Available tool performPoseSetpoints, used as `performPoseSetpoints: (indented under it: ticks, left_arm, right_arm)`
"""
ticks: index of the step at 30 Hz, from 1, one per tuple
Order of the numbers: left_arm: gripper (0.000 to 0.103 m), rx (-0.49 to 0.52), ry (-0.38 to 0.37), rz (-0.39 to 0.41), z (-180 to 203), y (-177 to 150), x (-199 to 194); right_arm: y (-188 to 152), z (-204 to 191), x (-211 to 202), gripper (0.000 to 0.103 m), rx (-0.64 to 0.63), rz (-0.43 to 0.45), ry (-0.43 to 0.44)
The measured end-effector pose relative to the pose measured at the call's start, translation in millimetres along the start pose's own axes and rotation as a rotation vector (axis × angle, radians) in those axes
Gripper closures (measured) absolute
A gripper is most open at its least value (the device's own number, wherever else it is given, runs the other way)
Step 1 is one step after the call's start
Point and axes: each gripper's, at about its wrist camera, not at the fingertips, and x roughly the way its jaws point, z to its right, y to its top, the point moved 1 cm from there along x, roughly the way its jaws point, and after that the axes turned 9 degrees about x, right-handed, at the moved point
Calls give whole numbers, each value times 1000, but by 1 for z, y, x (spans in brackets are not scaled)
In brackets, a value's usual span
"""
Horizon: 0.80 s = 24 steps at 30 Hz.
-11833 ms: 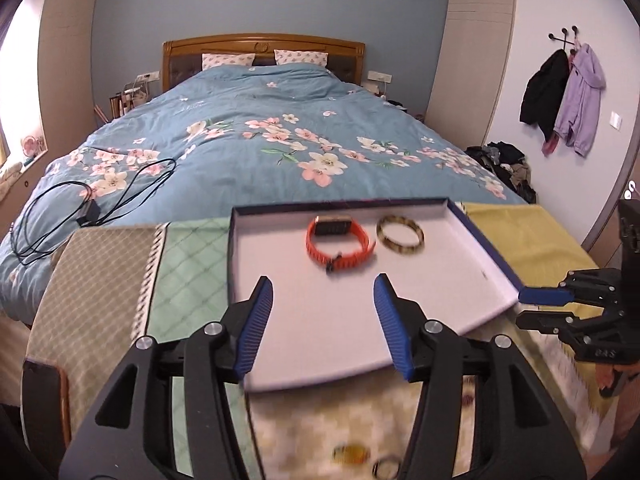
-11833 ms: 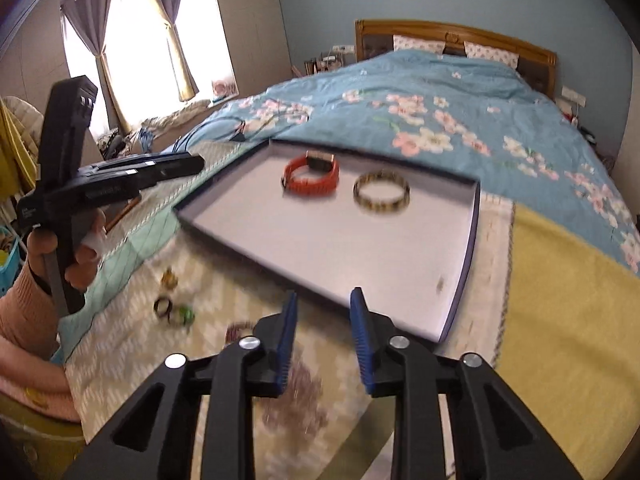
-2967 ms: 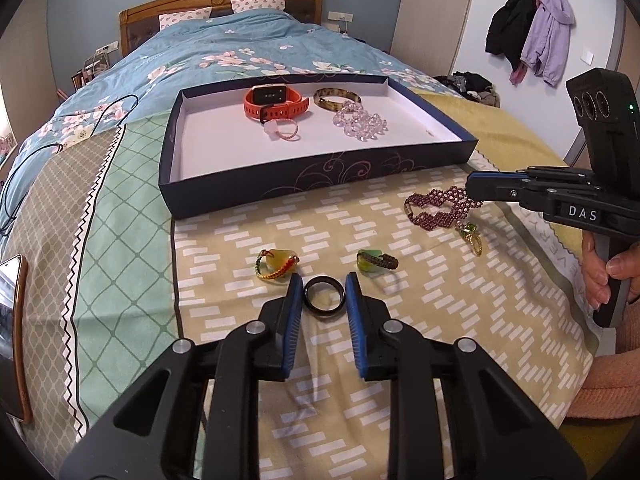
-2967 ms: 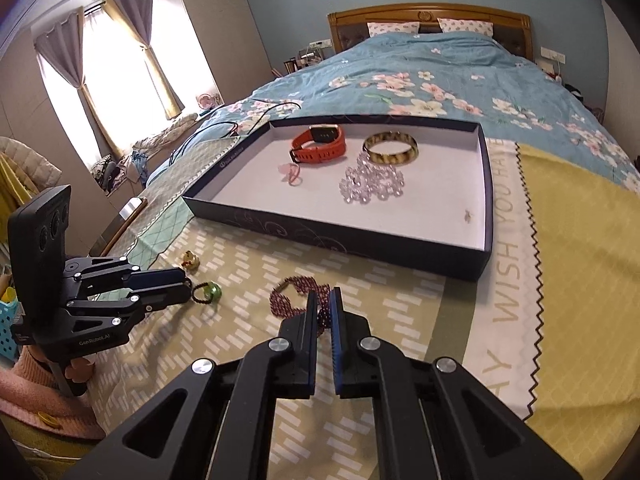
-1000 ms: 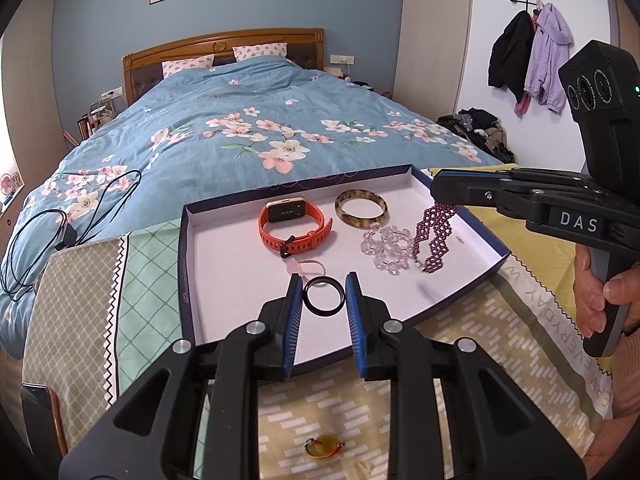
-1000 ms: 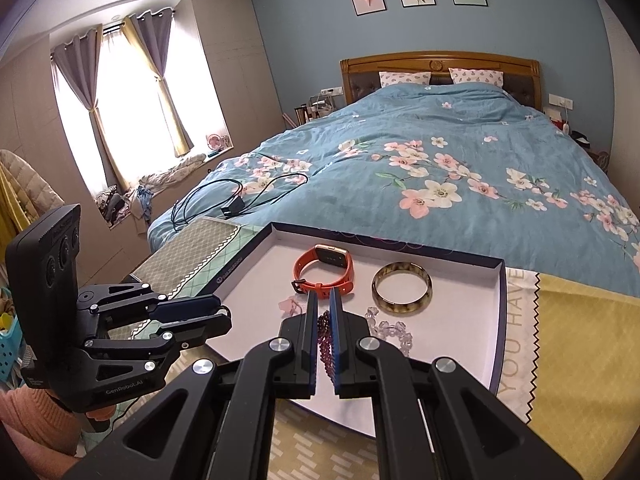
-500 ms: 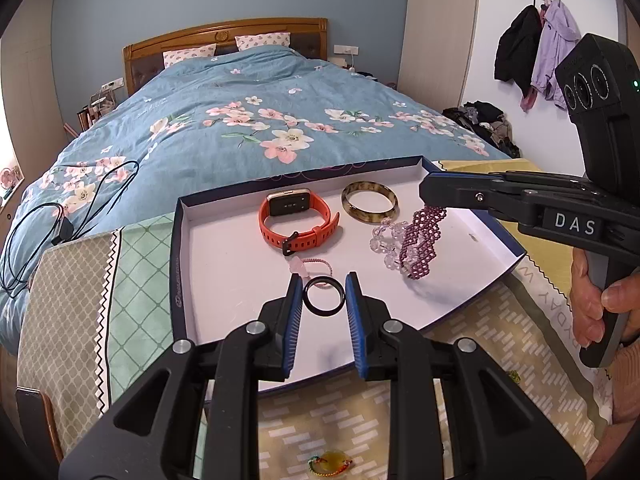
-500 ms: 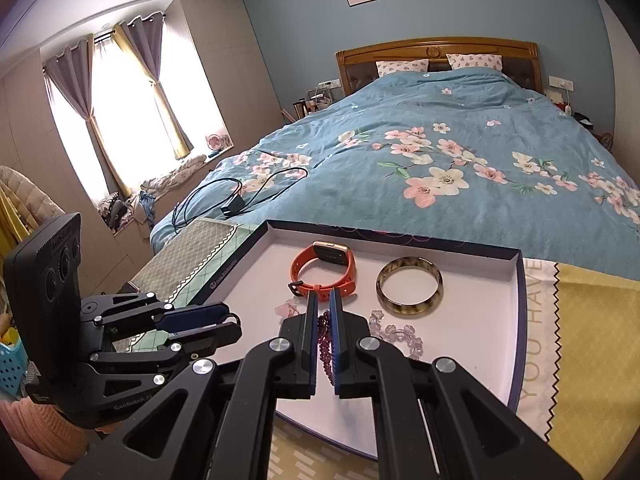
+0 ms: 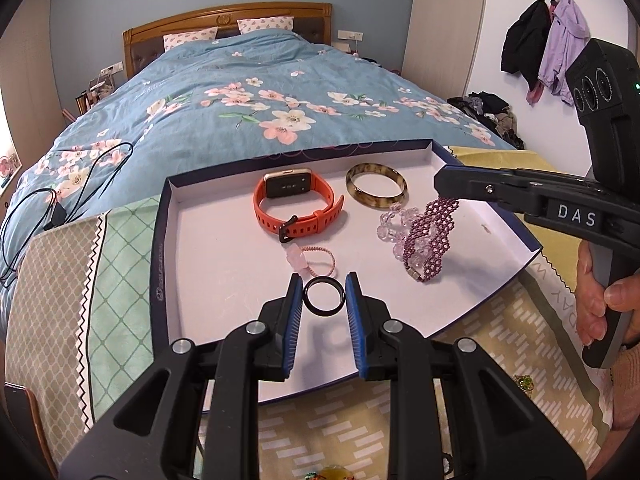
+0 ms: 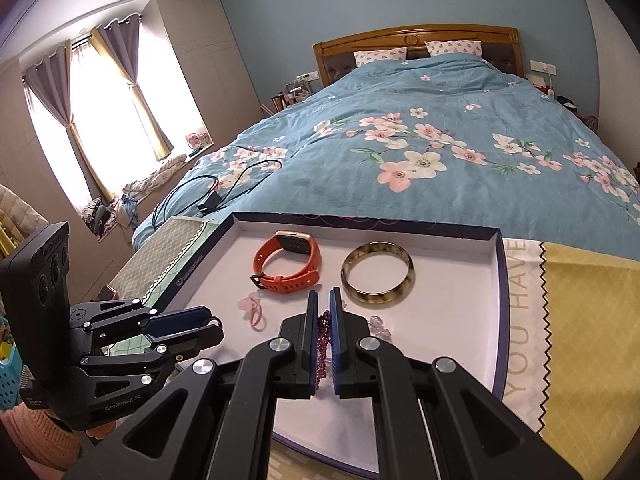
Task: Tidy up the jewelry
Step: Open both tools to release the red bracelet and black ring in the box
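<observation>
Orange watch [image 9: 298, 210], tortoiseshell bangle [image 9: 376, 191], black ring [image 9: 324, 297], purple beaded bracelet [image 9: 430, 236].

Tray [image 9: 160, 240] on bed's foot, watch [image 9: 298, 208] left of bangle [image 9: 376, 190] inside, cable [image 9: 48, 200] farther left

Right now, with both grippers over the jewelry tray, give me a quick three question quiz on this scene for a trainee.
1. True or false: the left gripper holds a black ring.
2. What does the right gripper grip? A. orange watch B. purple beaded bracelet C. tortoiseshell bangle
3. Fill in: the clear bead bracelet lies inside the ____.

Key: 1 true; 2 B; 3 tray.
</observation>
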Motion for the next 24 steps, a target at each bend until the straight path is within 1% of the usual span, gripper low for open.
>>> performPoseSetpoints:
  ticks: [12, 21, 24]
  left_arm:
    - [81, -17, -2, -35, -4, 3, 21]
    - [81, -32, -16, -64, -6, 4, 36]
    - [80, -40, -16, -47, -9, 4, 34]
  right_arm:
    - [-3, 6, 7, 99, 6, -21, -38]
    - [-3, 10, 6, 95, 21, -22, -52]
    - [-3, 8, 0, 95, 21, -12, -45]
